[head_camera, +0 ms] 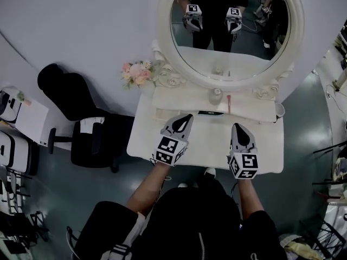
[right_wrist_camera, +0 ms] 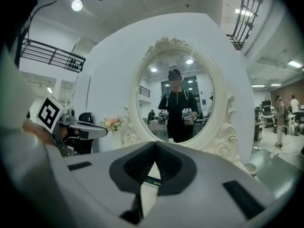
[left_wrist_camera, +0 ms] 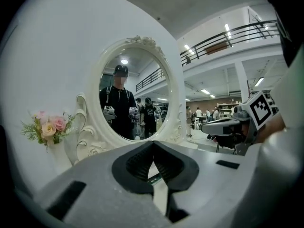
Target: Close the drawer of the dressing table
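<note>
The white dressing table (head_camera: 209, 156) stands under an oval mirror (head_camera: 230, 64). Its raised back shelf (head_camera: 179, 99) has a front face with a narrow dark strip (head_camera: 209, 113) at the middle; I cannot tell whether that is the drawer's gap. My left gripper (head_camera: 187, 116) hovers over the tabletop with its tips close to that front face, shut and empty. My right gripper (head_camera: 237, 126) hangs a little further back from the shelf, also shut on nothing. In the left gripper view the left gripper (left_wrist_camera: 153, 144) points at the mirror (left_wrist_camera: 137, 94). The right gripper (right_wrist_camera: 155, 144) does the same.
A pink flower bouquet (head_camera: 136, 73) stands at the table's back left. A small bottle (head_camera: 216, 96) and a thin red item (head_camera: 229, 103) sit on the shelf, a cup (head_camera: 280, 110) at the right end. A black office chair (head_camera: 81, 123) stands left of the table.
</note>
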Available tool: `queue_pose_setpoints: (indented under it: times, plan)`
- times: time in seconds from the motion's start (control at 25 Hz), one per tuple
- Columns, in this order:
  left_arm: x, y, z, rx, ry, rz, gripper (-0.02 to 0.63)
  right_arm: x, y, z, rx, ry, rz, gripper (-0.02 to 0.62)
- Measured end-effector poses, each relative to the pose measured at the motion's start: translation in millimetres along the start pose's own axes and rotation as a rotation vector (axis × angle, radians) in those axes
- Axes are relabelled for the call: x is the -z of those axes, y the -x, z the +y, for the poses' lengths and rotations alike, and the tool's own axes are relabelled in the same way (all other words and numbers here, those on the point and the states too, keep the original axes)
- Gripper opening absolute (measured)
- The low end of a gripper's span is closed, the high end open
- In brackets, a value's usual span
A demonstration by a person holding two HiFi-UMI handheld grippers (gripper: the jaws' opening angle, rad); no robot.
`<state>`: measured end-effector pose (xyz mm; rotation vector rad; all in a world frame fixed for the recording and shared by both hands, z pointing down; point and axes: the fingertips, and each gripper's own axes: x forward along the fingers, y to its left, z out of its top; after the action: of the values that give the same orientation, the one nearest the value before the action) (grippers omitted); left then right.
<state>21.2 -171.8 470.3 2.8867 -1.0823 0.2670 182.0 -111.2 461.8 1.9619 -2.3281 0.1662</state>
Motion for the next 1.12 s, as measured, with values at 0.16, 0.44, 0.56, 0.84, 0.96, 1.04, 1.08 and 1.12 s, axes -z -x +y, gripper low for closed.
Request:
queue_pose_setpoints:
  times: [0.16,0.44,0.56,0.84,0.96,1.04,1.08,1.12]
  plan:
    - [-8.2,-29.2,5.4,-0.058,0.007,-0.002,0.008,-7.9,-27.0,-29.7,-0.046,0.011,0.001,0.002]
    - [-12.3,-64.2,8.2,-0.117,0.034,-0.002,0.008,-9.8,-55.4,-65.5,-0.090,0.022,0.015,0.002]
    - [-12.0,-75.6,12.3,-0.120,0.042,0.003,0.008,-6.6,-63.8,-72.1,-0.092,0.020,0.028,0.002]
    - [-10.0,-86.4,29.8,-0.109,0.046,0.018,0.008,-0.8,-80.8,-68.7,-0.091,0.004,0.050,0.002]
    - [-0.7,-85.0,34.8,-0.108,0.056,0.035,0.008,6.5,-85.7,-61.4,-0.102,0.000,0.069,0.002]
    - [8.5,-82.9,37.2,-0.108,0.066,0.049,0.008,13.7,-88.2,-54.9,-0.114,0.002,0.085,0.002]
    - [14.0,-81.2,38.1,-0.108,0.073,0.057,0.008,17.8,-89.1,-51.5,-0.119,0.002,0.096,0.002]
    - [20.5,-79.0,38.8,-0.108,0.080,0.067,0.008,22.3,-89.4,-48.0,-0.123,0.000,0.106,0.002]
